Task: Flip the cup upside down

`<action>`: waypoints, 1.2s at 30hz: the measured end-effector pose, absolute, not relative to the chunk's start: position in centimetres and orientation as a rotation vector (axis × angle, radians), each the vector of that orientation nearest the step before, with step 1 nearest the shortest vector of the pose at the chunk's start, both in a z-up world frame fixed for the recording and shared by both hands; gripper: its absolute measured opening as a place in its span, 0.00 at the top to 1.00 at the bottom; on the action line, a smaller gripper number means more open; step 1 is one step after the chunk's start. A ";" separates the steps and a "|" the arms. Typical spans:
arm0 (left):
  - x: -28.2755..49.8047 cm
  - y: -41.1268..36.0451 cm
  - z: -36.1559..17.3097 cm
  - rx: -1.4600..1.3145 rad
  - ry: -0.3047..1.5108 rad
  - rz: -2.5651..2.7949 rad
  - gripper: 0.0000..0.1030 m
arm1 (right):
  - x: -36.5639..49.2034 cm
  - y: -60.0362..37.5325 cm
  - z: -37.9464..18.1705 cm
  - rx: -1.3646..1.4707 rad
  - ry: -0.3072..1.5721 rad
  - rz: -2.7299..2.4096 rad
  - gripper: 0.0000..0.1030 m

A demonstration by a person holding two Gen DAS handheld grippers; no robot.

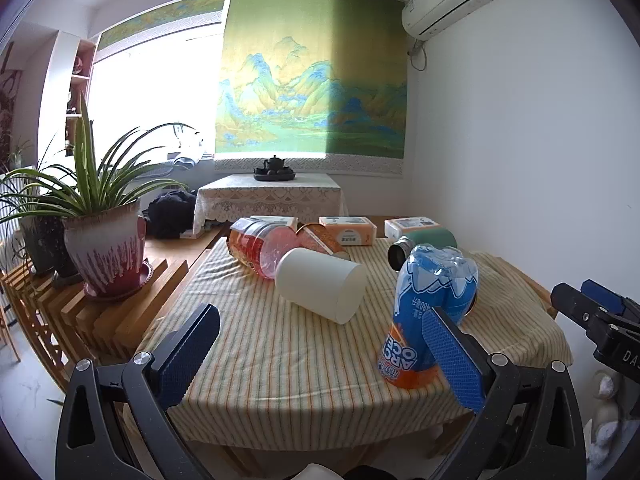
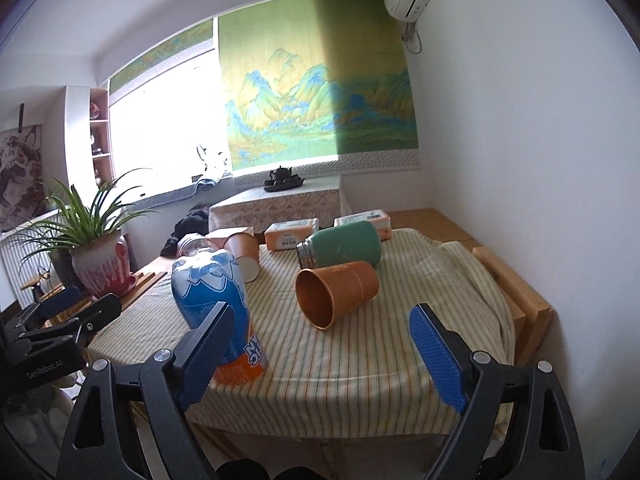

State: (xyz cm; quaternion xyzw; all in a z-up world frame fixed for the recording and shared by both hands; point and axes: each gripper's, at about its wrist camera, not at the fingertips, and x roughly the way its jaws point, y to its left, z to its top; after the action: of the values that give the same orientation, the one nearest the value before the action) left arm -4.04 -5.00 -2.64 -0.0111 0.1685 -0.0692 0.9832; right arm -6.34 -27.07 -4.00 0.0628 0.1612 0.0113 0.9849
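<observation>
Both of your grippers hang over the near edge of the striped cloth-covered table (image 1: 280,360), and neither one holds or touches anything.

Your left gripper (image 1: 320,356): jaws wide apart, blue textured pads facing each other. The white cylindrical cup (image 1: 322,290) lies on its side ahead of it, between the two fingers in the left wrist view but well beyond the fingertips. No contact. The right pad (image 1: 452,360) overlaps the upside-down blue and orange plastic drink bottle (image 1: 432,312) in that view; I can't tell whether it touches or just sits in front.

Your right gripper (image 2: 322,350): jaws wide apart too. The orange-brown tapered cup (image 2: 338,290) lies on its side ahead of it, open mouth facing the camera and slightly left, clear of both fingers. The left pad (image 2: 210,352) overlaps the same bottle (image 2: 216,292) in the right wrist view; contact unclear there too.

Other stuff on the cloth:
- green insulated flask with a steel neck (image 2: 342,244), on its side just behind the orange-brown cup
- a paper cup with a white rim (image 2: 244,256), on its side behind the bottle
- a clear red-tinted plastic container (image 1: 256,248), on its side just behind the white cup
- orange and white tissue packs (image 1: 348,232) along the far edge

A potted plant in a white and red pot (image 1: 108,256) sits on the wooden slats to the left.
</observation>
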 end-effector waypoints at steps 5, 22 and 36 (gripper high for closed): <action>-3.6 -4.9 -2.5 -0.026 0.343 -0.121 0.00 | -6.7 -26.3 -3.6 0.092 0.295 -0.018 0.16; -3.8 -4.5 -2.3 -0.031 0.343 -0.097 0.00 | -7.0 -25.2 -3.1 0.073 0.269 -0.066 0.15; -3.5 -4.3 -2.6 -0.044 0.355 -0.086 0.00 | -6.8 -25.0 -3.0 0.071 0.260 -0.091 0.15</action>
State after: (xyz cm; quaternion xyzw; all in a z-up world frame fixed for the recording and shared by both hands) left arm -3.52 -4.29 -2.57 -0.0221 0.1765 -0.0427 0.9831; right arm -6.83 -24.97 -2.99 0.0352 0.1298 -0.0452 0.9899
